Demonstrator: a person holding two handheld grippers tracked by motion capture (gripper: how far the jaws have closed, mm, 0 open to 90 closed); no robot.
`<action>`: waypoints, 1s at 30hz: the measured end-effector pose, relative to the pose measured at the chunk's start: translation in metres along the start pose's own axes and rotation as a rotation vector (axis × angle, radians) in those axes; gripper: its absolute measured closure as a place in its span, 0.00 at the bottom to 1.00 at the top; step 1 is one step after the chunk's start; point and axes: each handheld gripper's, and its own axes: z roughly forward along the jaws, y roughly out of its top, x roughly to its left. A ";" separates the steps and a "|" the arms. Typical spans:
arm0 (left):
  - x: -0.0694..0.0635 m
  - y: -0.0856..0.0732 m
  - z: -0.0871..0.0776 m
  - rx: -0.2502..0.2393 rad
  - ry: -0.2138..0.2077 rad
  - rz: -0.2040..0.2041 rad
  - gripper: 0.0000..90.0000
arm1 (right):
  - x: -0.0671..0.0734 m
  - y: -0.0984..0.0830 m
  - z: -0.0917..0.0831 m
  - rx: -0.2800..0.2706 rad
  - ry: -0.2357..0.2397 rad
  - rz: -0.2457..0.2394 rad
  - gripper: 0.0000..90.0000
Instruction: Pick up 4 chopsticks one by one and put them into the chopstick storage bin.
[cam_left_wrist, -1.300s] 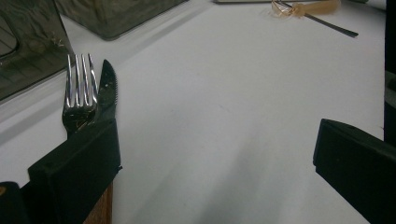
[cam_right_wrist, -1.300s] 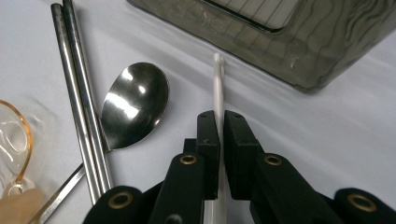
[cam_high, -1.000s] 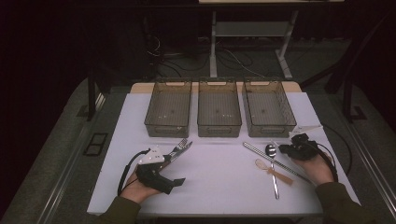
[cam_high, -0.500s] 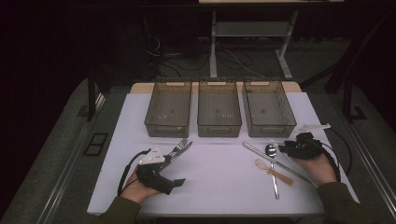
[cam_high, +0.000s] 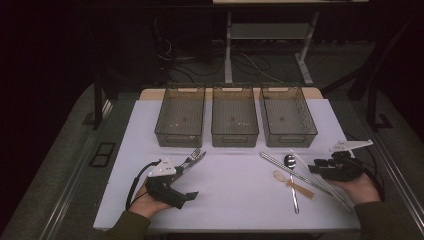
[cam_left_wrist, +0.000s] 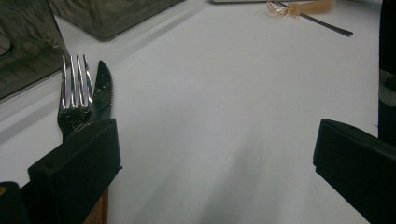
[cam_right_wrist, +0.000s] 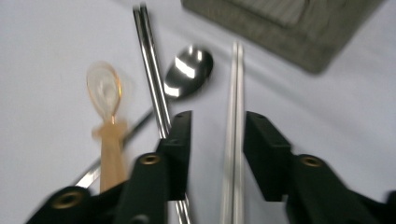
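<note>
Three mesh bins in a row at the far side of the white table (cam_high: 235, 180): left bin (cam_high: 181, 120), middle bin (cam_high: 234, 119), right bin (cam_high: 288, 116). All three look bare inside, just wire floors.

Down at the near right, right gripper (cam_right_wrist: 213, 140) over the cutlery. Jaws partly apart, a narrow gap, just been closing after a wider spread. One pair of silver chopsticks (cam_right_wrist: 234, 140) running straight up through that gap, lying on the table, pads either side but not seen pressing on it. A second pair of chopsticks (cam_right_wrist: 152, 74) passing just beside the left jaw. Steel spoon (cam_right_wrist: 189, 70) ahead, bowl up, handle crossing under that second pair. Amber plastic spoon (cam_right_wrist: 106, 107) off to the left, apart from the jaws. In the high view, same gripper (cam_high: 320, 167) low over the chopsticks (cam_high: 320, 181), steel spoon (cam_high: 291, 180) and amber spoon (cam_high: 292, 184) just to its left.

Over at the near left, left gripper (cam_high: 187, 187) resting on the table in the hand, jaws spread wide, nothing between them but bare tabletop. Fork (cam_left_wrist: 74, 100) and serrated knife (cam_left_wrist: 102, 91) lying side by side, touching, right behind the left-hand jaw, tips pointing towards the left bin.
</note>
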 end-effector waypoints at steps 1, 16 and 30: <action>0.000 0.000 0.000 0.000 0.000 0.001 0.00 | -0.001 -0.008 -0.004 0.020 -0.010 -0.005 0.79; 0.000 0.000 0.000 0.001 0.001 0.004 0.00 | -0.006 -0.035 -0.012 0.092 -0.007 0.004 0.82; 0.000 0.000 0.001 0.003 0.003 0.004 0.00 | -0.009 -0.036 -0.007 0.145 -0.057 -0.055 0.84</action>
